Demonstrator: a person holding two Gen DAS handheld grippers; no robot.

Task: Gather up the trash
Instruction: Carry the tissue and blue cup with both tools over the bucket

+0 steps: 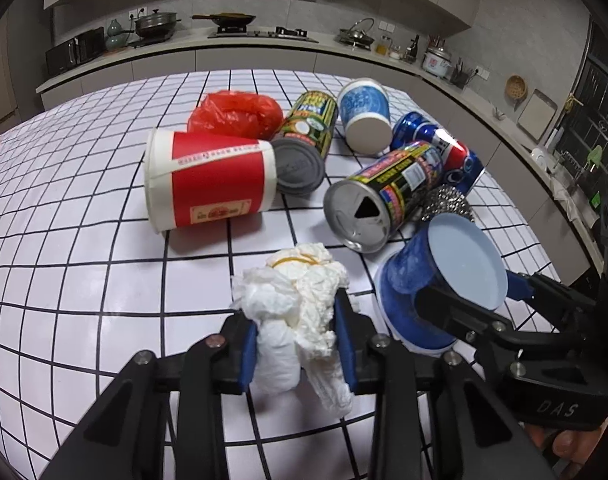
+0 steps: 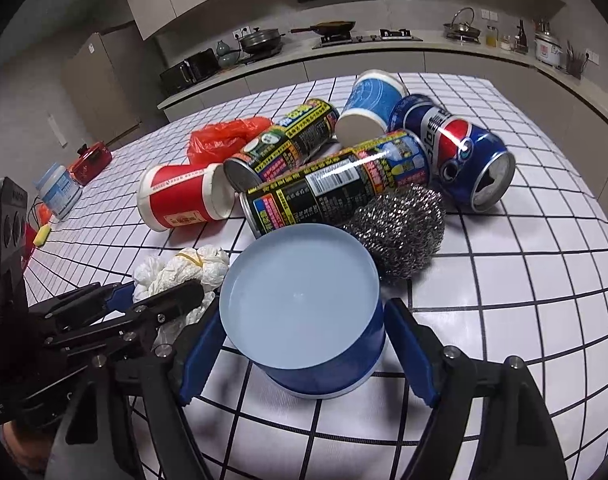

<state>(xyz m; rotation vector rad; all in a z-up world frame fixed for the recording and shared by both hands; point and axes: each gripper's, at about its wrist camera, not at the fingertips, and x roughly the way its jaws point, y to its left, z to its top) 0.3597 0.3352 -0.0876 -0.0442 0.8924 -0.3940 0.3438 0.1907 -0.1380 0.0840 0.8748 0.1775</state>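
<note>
My left gripper (image 1: 298, 354) is shut on a crumpled white tissue wad (image 1: 300, 304) with a yellow rubber band, at the table surface. My right gripper (image 2: 304, 344) stands around a blue bowl-shaped cup (image 2: 304, 312) lying with its pale underside up; the pads are beside its walls with a small gap on the right, so it is open. The right gripper also shows in the left wrist view (image 1: 475, 304), next to the blue cup (image 1: 443, 280). The tissue also shows in the right wrist view (image 2: 180, 272).
A pile lies beyond: a red paper cup (image 1: 208, 180), a red plastic bag (image 1: 236, 114), two printed cans (image 1: 387, 192) (image 1: 307, 132), a blue paper cup (image 1: 365, 116), a Pepsi can (image 2: 455, 148) and a steel scourer (image 2: 399, 228). The checked tablecloth (image 1: 84, 280) covers the table. A jar (image 2: 60, 192) stands far left.
</note>
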